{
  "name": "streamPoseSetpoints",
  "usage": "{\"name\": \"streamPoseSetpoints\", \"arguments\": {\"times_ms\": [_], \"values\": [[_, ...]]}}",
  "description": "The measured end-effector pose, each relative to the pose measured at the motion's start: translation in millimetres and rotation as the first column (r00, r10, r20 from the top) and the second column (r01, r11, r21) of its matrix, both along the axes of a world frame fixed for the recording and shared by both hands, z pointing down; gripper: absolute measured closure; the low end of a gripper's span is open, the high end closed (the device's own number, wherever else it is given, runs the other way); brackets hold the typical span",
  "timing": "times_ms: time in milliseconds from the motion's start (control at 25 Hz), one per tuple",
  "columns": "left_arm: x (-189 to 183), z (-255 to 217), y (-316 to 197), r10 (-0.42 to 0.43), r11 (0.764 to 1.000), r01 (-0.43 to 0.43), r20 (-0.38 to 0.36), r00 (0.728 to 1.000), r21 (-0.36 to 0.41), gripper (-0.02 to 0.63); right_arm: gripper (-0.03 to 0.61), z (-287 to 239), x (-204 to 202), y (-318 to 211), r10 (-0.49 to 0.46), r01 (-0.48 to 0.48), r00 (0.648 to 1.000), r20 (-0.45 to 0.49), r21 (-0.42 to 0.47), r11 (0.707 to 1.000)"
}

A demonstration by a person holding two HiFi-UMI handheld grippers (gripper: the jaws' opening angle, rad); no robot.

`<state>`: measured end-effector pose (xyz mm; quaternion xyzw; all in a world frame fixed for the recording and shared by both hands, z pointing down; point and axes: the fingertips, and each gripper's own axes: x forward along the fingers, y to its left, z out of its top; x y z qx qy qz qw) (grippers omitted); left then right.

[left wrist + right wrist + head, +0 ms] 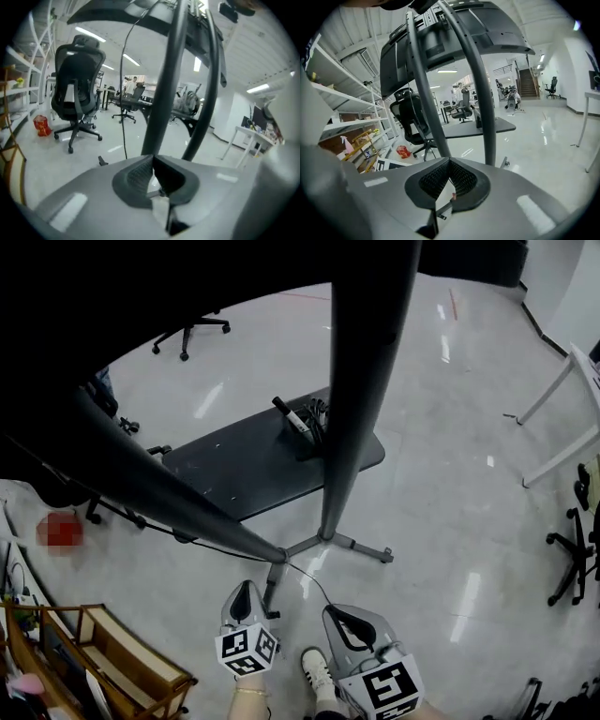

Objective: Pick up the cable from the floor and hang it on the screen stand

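Observation:
The screen stand rises in front of me: one dark pole (361,381) upright, another (169,493) slanting left, both meeting grey feet (356,545) on the floor. A thin black cable (305,577) runs along the slanted pole and curves across the floor toward my right gripper (339,615). The left gripper view shows the cable (124,93) hanging from the top of the stand down to the floor. My left gripper (246,589) and the right one are low by the feet. Both are shut, and nothing shows between the jaws in either gripper view (152,157) (449,160).
A dark base plate (244,460) with a marker and small parts lies behind the pole. Office chairs stand far back (192,329) and at the right edge (577,549). White table legs (562,418) are at the right, a wooden shelf (112,652) at lower left. A shoe (317,667) sits between the grippers.

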<state>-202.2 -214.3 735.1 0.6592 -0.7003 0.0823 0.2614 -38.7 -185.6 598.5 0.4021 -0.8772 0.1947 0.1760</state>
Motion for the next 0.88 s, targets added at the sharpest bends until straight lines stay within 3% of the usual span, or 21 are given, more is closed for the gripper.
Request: {"name": "streamPoseSetpoints", "arguments": {"times_ms": [40,80,120,240,360,560,760,880], "values": [[-5.8,24.9,-6.9,0.005,1.0,-0.005,-0.037,0.999,-0.008,0.606,0.578,14.9,-1.5,-2.3,0.006,-0.006,1.0,0.004,-0.001,1.0],[-10.4,46.9,-13.8,0.015,1.0,-0.016,-0.076,0.997,-0.012,0.499,0.578,29.1,-2.9,-3.2,0.013,-0.013,1.0,0.009,-0.008,1.0],[-14.4,65.5,-20.7,0.021,1.0,-0.023,-0.11,0.994,-0.013,0.446,0.578,40.9,-3.9,-3.3,0.018,-0.018,1.0,0.015,-0.015,1.0],[-28.2,108.7,-37.4,0.015,0.999,-0.019,-0.134,0.991,-0.029,0.419,0.578,58.6,-4.7,-1.3,0.03,-0.03,0.999,0.022,-0.032,0.999],[-37.3,138.1,-48.6,0.027,0.998,-0.034,-0.138,0.99,-0.045,0.419,0.578,61.3,-3.6,2.7,0.037,-0.036,0.999,0.021,-0.042,0.998],[-37.3,146.7,-56.7,0.078,0.997,-0.071,-0.23,0.97,0.041,0.43,0.578,61.1,-1.3,9.9,0.046,-0.045,0.999,0.016,-0.055,0.997],[-36.7,138.6,-69.2,0.102,0.994,-0.091,-0.218,0.971,0.06,0.592,0.578,65.7,0.4,16.4,0.056,-0.055,0.998,0.014,-0.071,0.996],[-31.9,137.5,-66.6,0.133,0.991,-0.124,-0.226,0.965,0.055,0.595,0.578,70.3,1.1,20.0,0.063,-0.061,0.998,0.014,-0.081,0.995]]}}
